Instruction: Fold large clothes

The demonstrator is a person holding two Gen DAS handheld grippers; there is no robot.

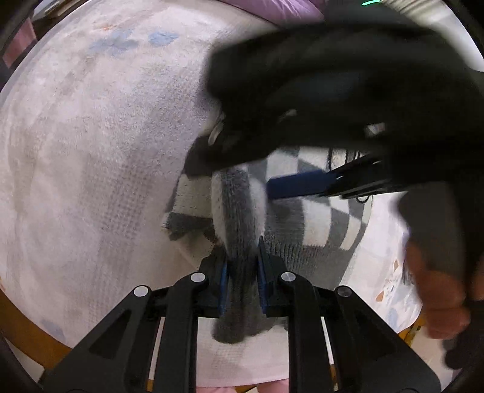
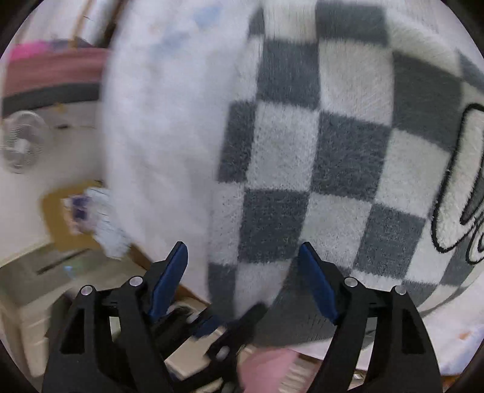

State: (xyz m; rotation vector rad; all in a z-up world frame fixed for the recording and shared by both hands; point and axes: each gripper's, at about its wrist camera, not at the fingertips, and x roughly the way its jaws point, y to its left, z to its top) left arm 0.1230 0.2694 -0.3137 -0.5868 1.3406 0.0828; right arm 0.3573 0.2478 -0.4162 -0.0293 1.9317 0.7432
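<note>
A fluffy grey-and-white checkered garment [image 1: 314, 211] lies on a white fleecy cover [image 1: 90, 151]. My left gripper [image 1: 242, 260] is shut on a bunched fold of the garment [image 1: 239, 211], which hangs through the fingers. My right gripper [image 2: 242, 254] is open, its blue pads [image 2: 169, 275] spread wide, close over the checkered garment [image 2: 317, 136], which carries a black outlined design [image 2: 453, 181] at the right. In the left wrist view the right gripper [image 1: 299, 184] reaches in from the right above the garment, with its black body [image 1: 348, 90] filling the upper right.
A purple cloth [image 1: 272, 12] lies at the far edge. A wooden frame [image 1: 27, 335] borders the cover at lower left. In the right wrist view a fan [image 2: 21, 142], a beige cabinet [image 2: 27, 290] and a brown box [image 2: 63, 217] stand at the left.
</note>
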